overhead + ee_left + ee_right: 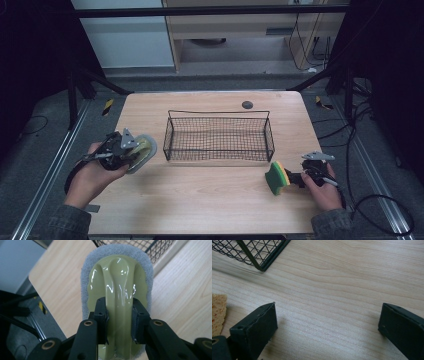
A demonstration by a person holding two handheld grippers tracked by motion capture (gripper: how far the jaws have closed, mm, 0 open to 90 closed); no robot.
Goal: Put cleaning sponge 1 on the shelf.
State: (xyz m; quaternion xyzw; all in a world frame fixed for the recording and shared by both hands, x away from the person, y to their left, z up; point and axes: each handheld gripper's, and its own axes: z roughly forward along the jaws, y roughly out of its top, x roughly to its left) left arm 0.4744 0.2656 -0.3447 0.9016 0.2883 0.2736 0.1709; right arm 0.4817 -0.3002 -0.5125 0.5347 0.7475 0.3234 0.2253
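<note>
At the nine o'clock side of the wooden bench, the person's left hand holds the left gripper, which points toward three o'clock, at the wire basket. Its fingers are clamped on a scrubbing pad with a glossy pale green handle and a grey felt rim. In the left gripper view the two fingers press the raised ridge of the handle from either side, low on it, and the rounded head of the pad stands out beyond them toward twelve o'clock, where a corner of the basket shows just past the felt rim. In the high view the pad sits tilted, just beside the basket's nine o'clock end, apart from it.

The black wire basket stands at the bench's centre, long side running nine to three. A small dark round disc lies on the bench at its twelve o'clock side, near the far edge.

At about four o'clock from the basket, a green and yellow sponge stands on edge on the bench. The right gripper, held in the person's right hand, points toward nine o'clock at it. In the right gripper view its fingers stand wide apart with bare wood between them; a tan spongy edge lies at the far left, outside the left finger, near it.
</note>
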